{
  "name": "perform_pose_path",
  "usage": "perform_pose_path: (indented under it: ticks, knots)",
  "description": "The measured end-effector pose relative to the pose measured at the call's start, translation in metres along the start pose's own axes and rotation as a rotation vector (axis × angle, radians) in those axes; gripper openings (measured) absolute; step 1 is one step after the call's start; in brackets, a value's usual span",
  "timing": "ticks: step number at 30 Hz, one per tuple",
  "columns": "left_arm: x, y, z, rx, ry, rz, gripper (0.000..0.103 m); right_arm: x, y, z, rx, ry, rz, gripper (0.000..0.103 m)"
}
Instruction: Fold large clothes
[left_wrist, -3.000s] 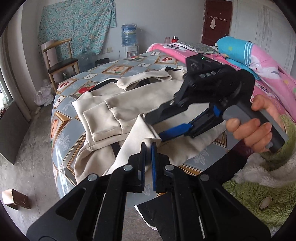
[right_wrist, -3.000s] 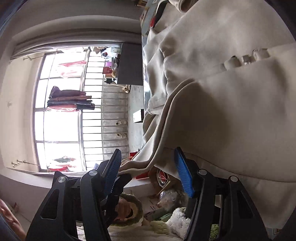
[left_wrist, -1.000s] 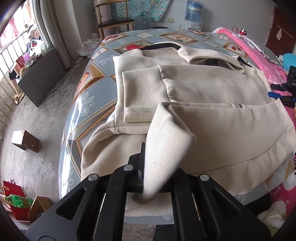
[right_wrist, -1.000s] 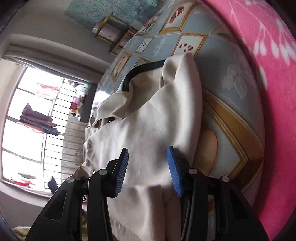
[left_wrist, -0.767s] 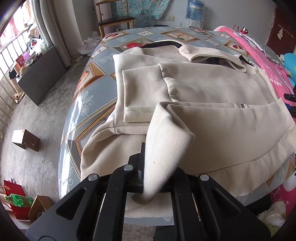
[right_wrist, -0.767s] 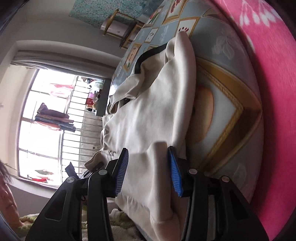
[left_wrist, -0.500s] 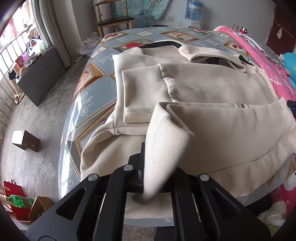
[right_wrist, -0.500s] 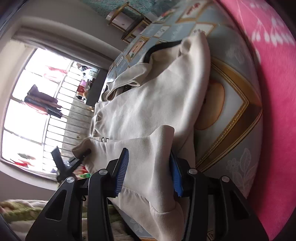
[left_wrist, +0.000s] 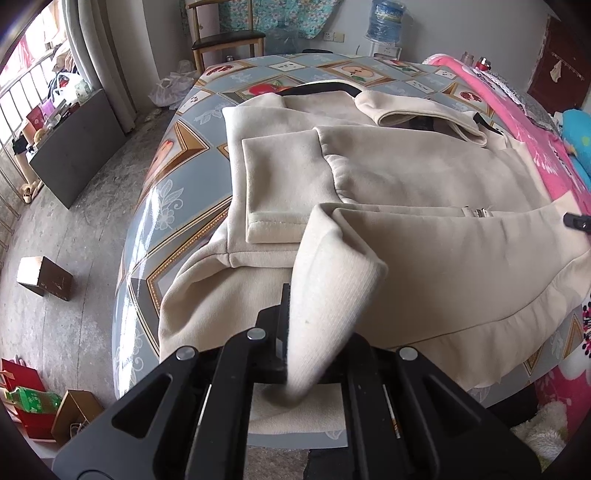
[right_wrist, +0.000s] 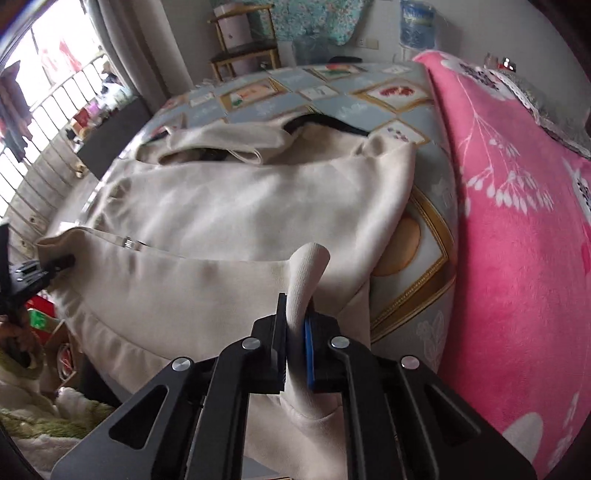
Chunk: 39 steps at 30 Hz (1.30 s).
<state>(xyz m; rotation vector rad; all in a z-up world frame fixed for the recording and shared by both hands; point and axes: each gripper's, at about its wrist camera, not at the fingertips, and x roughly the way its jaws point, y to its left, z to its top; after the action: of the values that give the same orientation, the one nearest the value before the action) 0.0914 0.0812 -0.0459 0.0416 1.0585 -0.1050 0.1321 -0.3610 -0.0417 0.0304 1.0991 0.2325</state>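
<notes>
The large cream fleece jacket (left_wrist: 424, 184) lies across the tiled-pattern table (left_wrist: 173, 206); left gripper (left_wrist: 295, 332) and right gripper (right_wrist: 295, 328), just closed, each clamp its near-edge hem.

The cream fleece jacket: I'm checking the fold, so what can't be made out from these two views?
- Cream fleece jacket: its near hem hangs behind the left claw in the left wrist view.
- Its underside: hidden against the patterned tablecloth.
- Right wrist view: the right claw covers the pinched hem corner.
- Both views: motion blur, so its zipper is unreadable.
</notes>
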Motion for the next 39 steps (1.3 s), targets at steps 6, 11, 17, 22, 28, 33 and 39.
perform_pose_path:
  ticks: [6, 11, 17, 22, 28, 33, 39]
  knots:
    - [0.001, 0.004, 0.004, -0.032, 0.03, -0.023, 0.005, 0.017, -0.023, -0.003, 0.096, 0.026, 0.014, 0.008]
    - [0.003, 0.008, 0.006, -0.055, 0.045, -0.044, 0.005, 0.011, -0.007, -0.001, 0.08, 0.017, -0.047, 0.008]
    - [0.004, 0.009, 0.007, -0.046, 0.049, -0.053, 0.005, 0.018, 0.013, -0.003, -0.012, 0.03, -0.175, 0.008]
    - [0.004, 0.01, 0.008, -0.044, 0.052, -0.062, 0.005, 0.019, 0.016, -0.002, -0.027, 0.037, -0.205, 0.008]
    - [0.005, 0.012, 0.009, -0.044, 0.059, -0.072, 0.005, 0.021, 0.017, 0.0, -0.03, 0.049, -0.216, 0.008]
    - [0.006, 0.012, 0.009, -0.05, 0.063, -0.077, 0.005, 0.021, 0.016, 0.001, -0.025, 0.055, -0.214, 0.008]
    - [0.007, 0.013, 0.01, -0.053, 0.068, -0.078, 0.005, 0.022, 0.014, 0.003, -0.017, 0.066, -0.207, 0.009]
